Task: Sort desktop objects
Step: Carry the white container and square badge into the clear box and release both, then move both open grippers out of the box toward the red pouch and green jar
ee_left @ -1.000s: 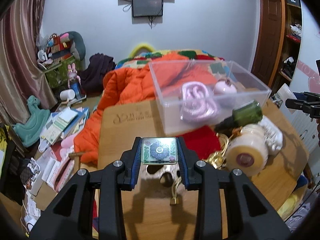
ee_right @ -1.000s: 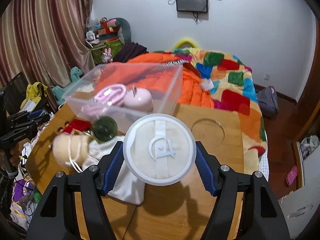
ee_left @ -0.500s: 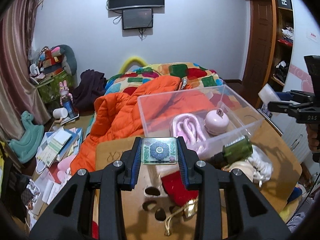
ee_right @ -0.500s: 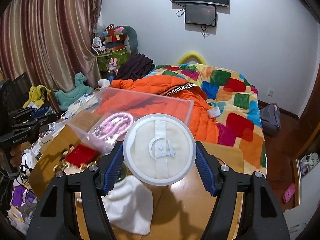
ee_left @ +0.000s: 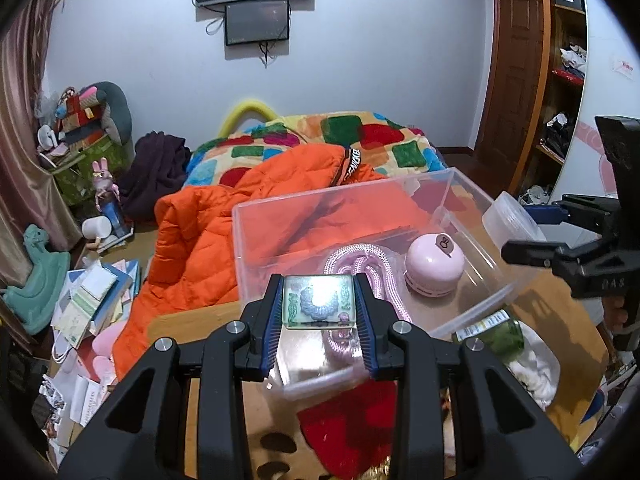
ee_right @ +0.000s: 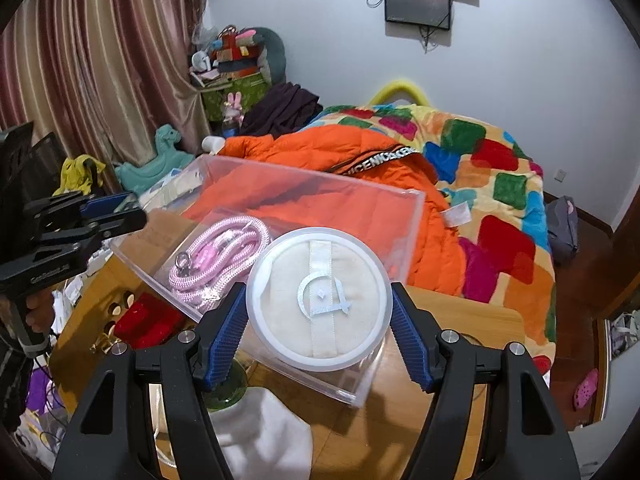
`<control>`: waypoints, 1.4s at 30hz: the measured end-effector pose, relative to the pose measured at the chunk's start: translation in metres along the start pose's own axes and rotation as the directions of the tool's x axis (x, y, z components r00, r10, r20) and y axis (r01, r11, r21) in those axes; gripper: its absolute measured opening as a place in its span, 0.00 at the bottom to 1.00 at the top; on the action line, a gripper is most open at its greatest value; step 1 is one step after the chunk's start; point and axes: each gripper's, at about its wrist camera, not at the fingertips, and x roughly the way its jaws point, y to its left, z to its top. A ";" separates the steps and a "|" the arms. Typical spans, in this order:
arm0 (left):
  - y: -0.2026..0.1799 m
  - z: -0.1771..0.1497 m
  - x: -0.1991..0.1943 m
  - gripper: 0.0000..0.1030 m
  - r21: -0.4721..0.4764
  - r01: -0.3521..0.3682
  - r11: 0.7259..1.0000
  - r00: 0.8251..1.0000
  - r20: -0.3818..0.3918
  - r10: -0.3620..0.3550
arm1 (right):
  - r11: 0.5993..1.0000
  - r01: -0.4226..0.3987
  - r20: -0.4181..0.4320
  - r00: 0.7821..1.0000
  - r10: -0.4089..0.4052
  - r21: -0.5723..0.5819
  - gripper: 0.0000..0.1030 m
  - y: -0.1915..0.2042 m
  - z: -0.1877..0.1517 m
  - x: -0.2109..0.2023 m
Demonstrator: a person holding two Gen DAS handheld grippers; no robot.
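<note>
Holding two things at once, you have both grippers raised over the clear plastic box (ee_left: 472, 216) on the wooden table (ee_right: 460, 316). Your left gripper (ee_left: 319, 307) pinches a small square tile with a green and blue flower pattern (ee_left: 319, 300); both blue pads press its sides, and it hangs above the near left wall of the box. Your right gripper (ee_right: 319, 322) clamps a round white case with a cream puff and ribbon on its face (ee_right: 319, 298), one pad on each side of its rim, and it sits in front of the near corner of the box in that view.

Inside the box lie a coiled pink rope (ee_left: 362, 268) and, just beside it, a pink dome-shaped gadget (ee_left: 435, 264). Outside it on the table you have a red cloth (ee_left: 352, 432) near the left gripper, a green bottle (ee_left: 496, 332) lying against the box's outer wall, and a white cloth (ee_right: 264, 436) under the right gripper. Behind the table an orange jacket (ee_left: 208, 240) is heaped on a bed with a patchwork blanket (ee_right: 500, 184).
</note>
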 end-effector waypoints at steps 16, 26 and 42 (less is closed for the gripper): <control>-0.011 -0.008 0.033 0.32 0.008 0.007 1.000 0.997 -0.077 -0.006 | 0.998 0.013 -0.046 0.999 -0.015 -0.054 0.64 0.016 0.000 0.024; -0.017 -0.007 0.020 0.34 0.022 -0.001 1.000 0.998 -0.066 0.002 | 0.999 0.029 -0.023 0.999 -0.030 -0.037 0.75 0.018 -0.004 0.007; -0.015 -0.022 -0.067 0.70 0.017 -0.055 0.998 0.997 0.058 0.054 | 0.999 0.022 0.060 0.998 -0.019 -0.044 0.79 0.040 -0.029 -0.064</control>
